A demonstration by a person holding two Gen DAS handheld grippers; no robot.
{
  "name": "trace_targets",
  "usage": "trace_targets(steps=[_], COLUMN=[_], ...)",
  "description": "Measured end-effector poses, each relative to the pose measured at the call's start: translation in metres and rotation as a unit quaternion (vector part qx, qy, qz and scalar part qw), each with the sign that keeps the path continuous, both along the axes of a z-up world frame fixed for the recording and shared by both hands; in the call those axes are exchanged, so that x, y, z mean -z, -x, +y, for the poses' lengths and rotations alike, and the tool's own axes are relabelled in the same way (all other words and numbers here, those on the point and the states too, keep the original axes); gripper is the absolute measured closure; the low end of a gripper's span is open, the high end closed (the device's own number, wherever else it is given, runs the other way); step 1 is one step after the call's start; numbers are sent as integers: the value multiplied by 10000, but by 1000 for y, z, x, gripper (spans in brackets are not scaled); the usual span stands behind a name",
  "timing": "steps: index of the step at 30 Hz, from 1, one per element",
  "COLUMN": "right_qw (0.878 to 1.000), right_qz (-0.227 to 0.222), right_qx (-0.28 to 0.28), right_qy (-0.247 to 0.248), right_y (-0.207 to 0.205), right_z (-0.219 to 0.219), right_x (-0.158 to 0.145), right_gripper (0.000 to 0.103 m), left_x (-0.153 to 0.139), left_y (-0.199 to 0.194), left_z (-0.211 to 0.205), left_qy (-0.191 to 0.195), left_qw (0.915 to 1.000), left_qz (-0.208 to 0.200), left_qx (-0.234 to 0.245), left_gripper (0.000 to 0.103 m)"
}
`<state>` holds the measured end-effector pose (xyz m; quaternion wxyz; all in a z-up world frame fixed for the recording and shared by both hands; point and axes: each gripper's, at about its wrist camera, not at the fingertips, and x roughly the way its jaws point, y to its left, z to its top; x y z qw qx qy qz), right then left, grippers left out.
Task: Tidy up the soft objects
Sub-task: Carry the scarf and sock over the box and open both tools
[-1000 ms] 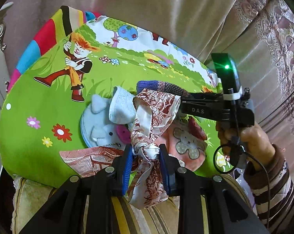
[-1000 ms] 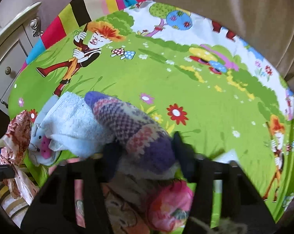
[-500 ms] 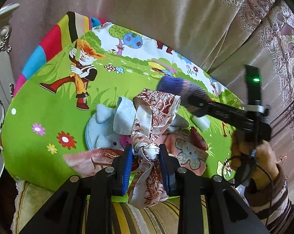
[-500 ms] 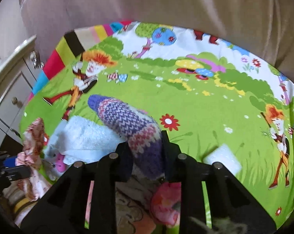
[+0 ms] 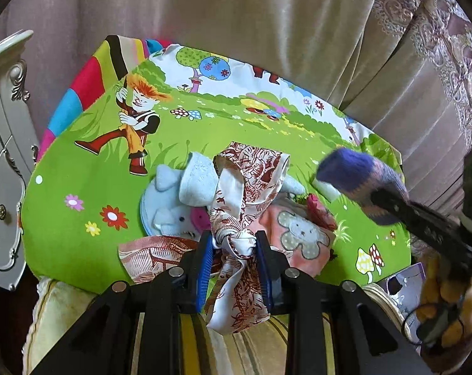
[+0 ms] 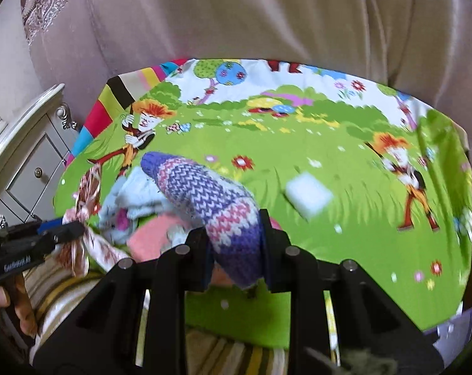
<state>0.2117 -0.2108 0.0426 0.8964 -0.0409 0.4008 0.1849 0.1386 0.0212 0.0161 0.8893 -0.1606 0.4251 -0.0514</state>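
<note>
1. While my left tool [image 5: 234,250] points down toward the near edge of the cartoon cloth [image 5: 79,218], its blue-padded jaws are pressed onto the knot of a red-and-white patterned scarf [image 5: 251,172]. The scarf's long axis runs away from me: a loop stands up beyond the jaws and a tail hangs down toward me between them.
2. Just behind the scarf, on the cloth, lies a light-blue plush towel [image 5: 179,200] with a pink snout, touching the scarf's left side.
3. To the right of the scarf a pink bib [image 5: 298,237] printed with a grey sheep lies flat, partly under the scarf.
4. Further right a small white block [image 6: 307,195] rests on the green cloth, apart from the pile.
5. My right tool [image 6: 234,243] is clamped on a knitted purple, pink and white sock [image 6: 204,200], lifted clear of the cloth. The sock's long axis follows the fingers, its rounded purple toe pointing up and to the left, away from me; the cuff end hangs just behind the jaws.
6. A beige curtain [image 6: 267,15] hangs behind the cloth.
</note>
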Motion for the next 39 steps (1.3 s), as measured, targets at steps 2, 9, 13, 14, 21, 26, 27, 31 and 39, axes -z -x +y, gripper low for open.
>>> trace_targets(steps=[2,9,13,14,21,26,27,31,39], right_qw=[10000,9993,9986,9984,9967,9942,9936,9896,9764], right_qz=[43,75,74,64,18,6,0,-38,-155], right_qx=[86,375,529,558,809,1073,1128,1433,2152], right_qy=[10,48,-17,-27,-68,-110,-114,-91,30], right_y=[13,52,70,74,105,123,126,140,163], right_z=[-8,-38,-53,-56,-81,-106,-111,-139,-197], right_x=[2,1,-2,-3,-9,-13,-14,-18,-21], right_gripper=[75,75,75,75,75,75,75,75,75], left_x=[0,-5,-10,-11,-19,-24,-25,-27,-31], left_y=[3,18,28,31,50,59,60,63,67], left_z=[-7,-31,-41,-43,-64,-88,-95,-119,-174], left_qy=[-26,-171,-143,-141,-75,-34,-31,42,32], left_qw=[10000,9996,9994,9993,9982,9961,9955,9929,9837], left_qz=[27,-2,-63,-86,-157,-158,-162,-152,-169], left_qx=[49,219,305,325,580,863,929,1178,1789], left_gripper=[75,75,75,75,75,75,75,75,75])
